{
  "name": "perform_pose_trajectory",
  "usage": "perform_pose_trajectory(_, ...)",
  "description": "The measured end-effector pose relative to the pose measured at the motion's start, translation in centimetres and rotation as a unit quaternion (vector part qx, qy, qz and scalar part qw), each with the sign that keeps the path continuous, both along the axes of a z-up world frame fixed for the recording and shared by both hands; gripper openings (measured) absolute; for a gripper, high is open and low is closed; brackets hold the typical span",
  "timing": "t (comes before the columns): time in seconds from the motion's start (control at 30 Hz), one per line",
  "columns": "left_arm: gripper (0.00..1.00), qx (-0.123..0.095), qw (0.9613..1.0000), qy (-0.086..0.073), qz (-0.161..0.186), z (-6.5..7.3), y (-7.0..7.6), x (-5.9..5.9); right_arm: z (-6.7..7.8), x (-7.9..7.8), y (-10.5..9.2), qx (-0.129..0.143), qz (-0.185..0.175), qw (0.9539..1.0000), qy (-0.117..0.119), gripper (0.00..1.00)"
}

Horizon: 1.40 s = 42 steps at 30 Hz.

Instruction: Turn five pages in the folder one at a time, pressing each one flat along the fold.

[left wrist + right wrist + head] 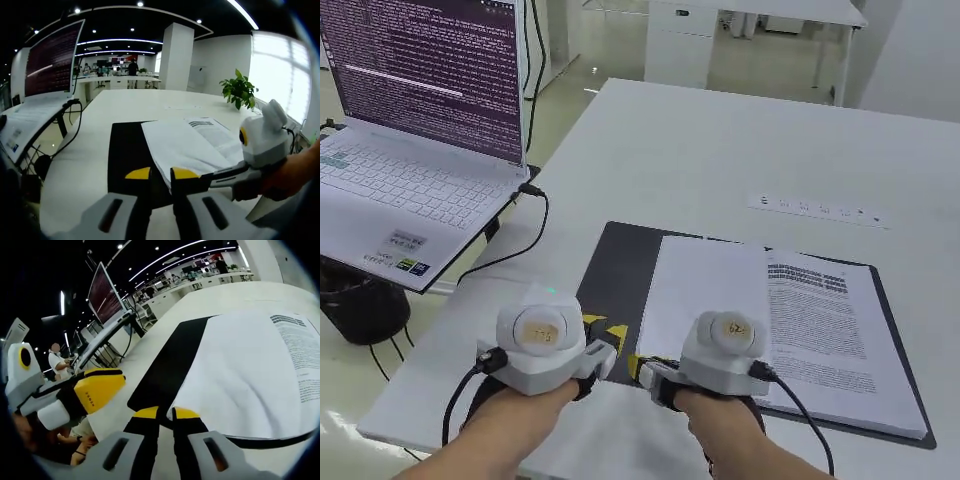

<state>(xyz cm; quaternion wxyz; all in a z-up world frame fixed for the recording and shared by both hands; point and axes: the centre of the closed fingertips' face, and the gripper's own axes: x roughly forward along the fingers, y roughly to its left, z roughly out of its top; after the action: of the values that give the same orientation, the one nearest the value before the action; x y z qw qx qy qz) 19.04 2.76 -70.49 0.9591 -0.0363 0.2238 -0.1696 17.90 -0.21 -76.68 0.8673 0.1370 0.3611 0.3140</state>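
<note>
Bright, sharp; fisheye edge warp.

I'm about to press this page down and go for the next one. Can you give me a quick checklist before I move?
1. The folder lies open on the table: ok.
2. The turned page is flat along the fold: cannot tell.
3. The right gripper is at the turned page's near corner: ok.
4. The right gripper has a hold on that corner: cannot tell; its jaws stand close together.
5. The left gripper is over the folder's bare left half, off the paper: ok.
6. The laptop cable is apart from the folder: ok.
</note>
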Motion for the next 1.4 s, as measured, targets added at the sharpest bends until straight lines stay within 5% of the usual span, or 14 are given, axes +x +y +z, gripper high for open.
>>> perform_pose_trajectory(0.3, 0.13, 0.001, 0.9997, 0.009, -0.023, -0.6, -3.1, 1.6, 2.7, 0.8, -4.5, 0.028, -0.063, 0.9966, -0.044, 0.00)
perform_pose_trajectory(0.53, 0.14, 0.033, 0.9967, 0.049, -0.055, -4.8, -6.0, 1.7, 3.1, 2.9, -10.2, 0.030, -0.137, 0.9884, -0.059, 0.00)
perform_pose_trajectory(0.7, 0.15, 0.053, 0.9942, 0.082, -0.045, -7.6, -5.9, 0.9, 3.0, 4.1, -13.6, 0.028, -0.169, 0.9824, -0.074, 0.00)
perform_pose_trajectory(0.77, 0.15, 0.077, 0.9910, 0.104, -0.033, -8.9, -5.0, 0.1, 2.8, 4.6, -14.7, 0.018, -0.175, 0.9809, -0.083, 0.00)
perform_pose_trajectory(0.8, 0.12, 0.089, 0.9942, 0.045, -0.041, -7.8, -4.9, 1.2, 2.5, 5.0, -15.4, 0.012, -0.177, 0.9805, -0.085, 0.00)
perform_pose_trajectory(0.83, 0.11, 0.082, 0.9936, 0.070, -0.033, -8.5, -4.7, 0.4, 2.3, 5.2, -15.8, 0.010, -0.178, 0.9803, -0.086, 0.00)
perform_pose_trajectory(1.03, 0.05, 0.045, 0.9969, 0.064, -0.010, -8.3, -4.2, 0.6, 1.5, 7.3, -17.5, 0.013, -0.195, 0.9774, -0.080, 0.00)
perform_pose_trajectory(1.27, 0.01, 0.077, 0.9960, 0.042, -0.016, -8.4, -4.3, 0.5, 1.2, 9.8, -17.2, 0.019, -0.177, 0.9796, -0.094, 0.00)
perform_pose_trajectory(1.4, 0.01, 0.077, 0.9962, 0.038, -0.012, -8.4, -4.2, 0.6, 0.2, 10.9, -17.0, 0.005, -0.156, 0.9830, -0.096, 0.00)
